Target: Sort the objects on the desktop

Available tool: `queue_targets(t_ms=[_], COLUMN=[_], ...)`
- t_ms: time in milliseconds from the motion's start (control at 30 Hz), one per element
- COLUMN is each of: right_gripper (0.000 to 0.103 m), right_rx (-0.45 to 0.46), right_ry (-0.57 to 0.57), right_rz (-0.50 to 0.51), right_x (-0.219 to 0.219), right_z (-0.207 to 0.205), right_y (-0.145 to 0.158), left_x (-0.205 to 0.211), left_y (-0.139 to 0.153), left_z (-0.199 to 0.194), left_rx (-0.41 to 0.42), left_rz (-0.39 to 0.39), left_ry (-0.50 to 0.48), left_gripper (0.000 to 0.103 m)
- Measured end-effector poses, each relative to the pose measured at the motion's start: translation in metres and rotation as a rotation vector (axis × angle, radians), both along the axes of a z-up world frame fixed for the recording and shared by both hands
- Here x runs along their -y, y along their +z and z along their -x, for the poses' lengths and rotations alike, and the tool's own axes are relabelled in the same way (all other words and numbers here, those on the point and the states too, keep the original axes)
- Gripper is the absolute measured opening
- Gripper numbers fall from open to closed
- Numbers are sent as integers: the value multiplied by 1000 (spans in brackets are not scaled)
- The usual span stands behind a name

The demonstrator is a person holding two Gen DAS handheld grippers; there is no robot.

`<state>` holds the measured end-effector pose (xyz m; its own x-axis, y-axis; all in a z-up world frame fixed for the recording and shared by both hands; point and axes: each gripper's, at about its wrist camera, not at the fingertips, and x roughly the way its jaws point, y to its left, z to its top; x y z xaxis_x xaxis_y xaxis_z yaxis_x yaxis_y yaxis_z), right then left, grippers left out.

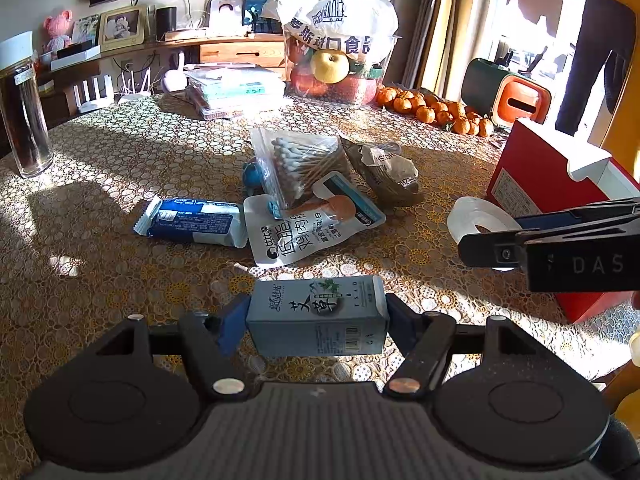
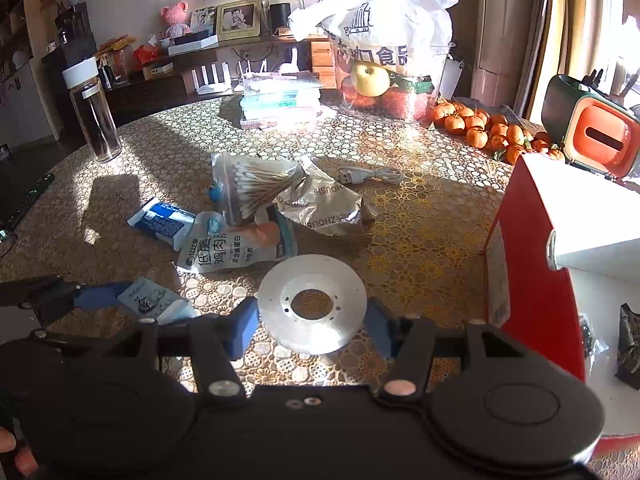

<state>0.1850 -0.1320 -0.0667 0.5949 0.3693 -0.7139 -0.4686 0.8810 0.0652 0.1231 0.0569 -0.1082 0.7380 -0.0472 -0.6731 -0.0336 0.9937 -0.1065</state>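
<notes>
left gripper (image 1: 318,316) jaws pinching one box (image 1: 318,314) | right gripper (image 2: 312,320) jaws pinching one tape roll (image 2: 312,302)

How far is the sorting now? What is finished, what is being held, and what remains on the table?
Done: some dark packets already lie in the red box. In hand: the left gripper clamps a blue carton, and the right gripper brackets the tape roll. Left: the cotton swab bag, white pouch, blue packet, foil bag and USB cable.
</notes>
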Motion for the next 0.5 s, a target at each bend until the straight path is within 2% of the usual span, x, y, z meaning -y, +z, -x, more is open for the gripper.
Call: queue_targets(t_ms=[500], right_gripper=[57], right_rx=[58], right_ry=[-39], right_rz=[-24], right_x=[32], right_z=[45], right_y=[43], left_x=[22], left_y=[59], left_z=[29], left_rx=[82], left_rz=[11], left_ry=[-59], left_gripper=[71])
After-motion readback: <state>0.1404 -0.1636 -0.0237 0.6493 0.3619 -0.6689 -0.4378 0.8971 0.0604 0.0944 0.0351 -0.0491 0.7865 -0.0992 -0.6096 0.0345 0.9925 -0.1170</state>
